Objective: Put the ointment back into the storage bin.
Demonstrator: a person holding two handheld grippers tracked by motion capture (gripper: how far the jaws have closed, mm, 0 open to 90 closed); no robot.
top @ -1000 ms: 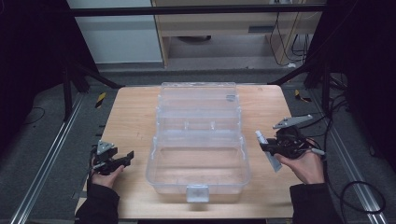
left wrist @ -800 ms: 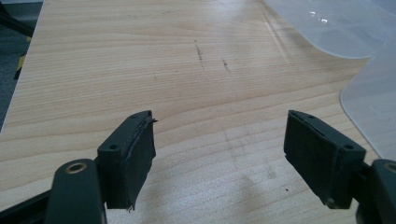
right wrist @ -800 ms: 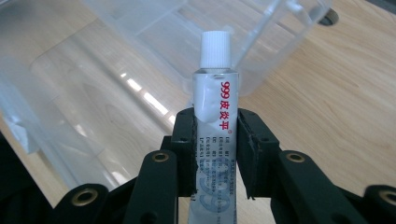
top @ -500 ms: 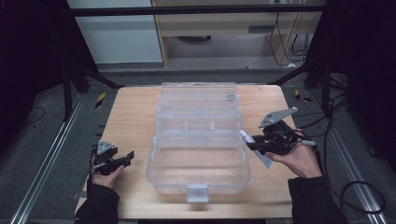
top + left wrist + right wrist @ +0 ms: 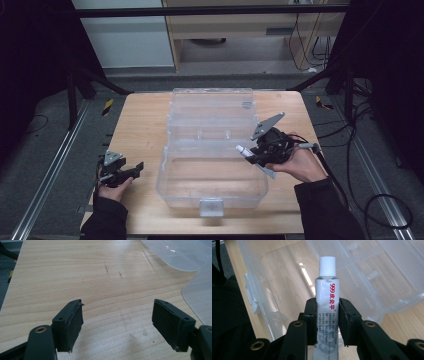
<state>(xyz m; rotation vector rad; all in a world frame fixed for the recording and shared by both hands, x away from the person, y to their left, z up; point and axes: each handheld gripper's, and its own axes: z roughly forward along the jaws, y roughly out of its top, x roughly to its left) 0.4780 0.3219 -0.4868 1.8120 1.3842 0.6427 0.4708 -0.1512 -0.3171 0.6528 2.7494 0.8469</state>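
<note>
A clear plastic box (image 5: 212,165) lies open on the wooden desk (image 5: 140,125), just ahead of the right gripper (image 5: 252,152), whose jaws are clenched on a white tube (image 5: 327,305) with its cap pointing out over the box. The left gripper (image 5: 131,170) rests low near the desk edge, jaws released, with bare wood between them and the box off to their right. Dark floor surrounds the desk.

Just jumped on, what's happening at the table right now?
A person is working with two handheld grippers at a wooden table. The right gripper has its fingers shut on a white tube with red print and a ribbed cap, held over the near half of an open clear plastic box. The left gripper rests open over bare wood to the left of the box, holding nothing.
</note>
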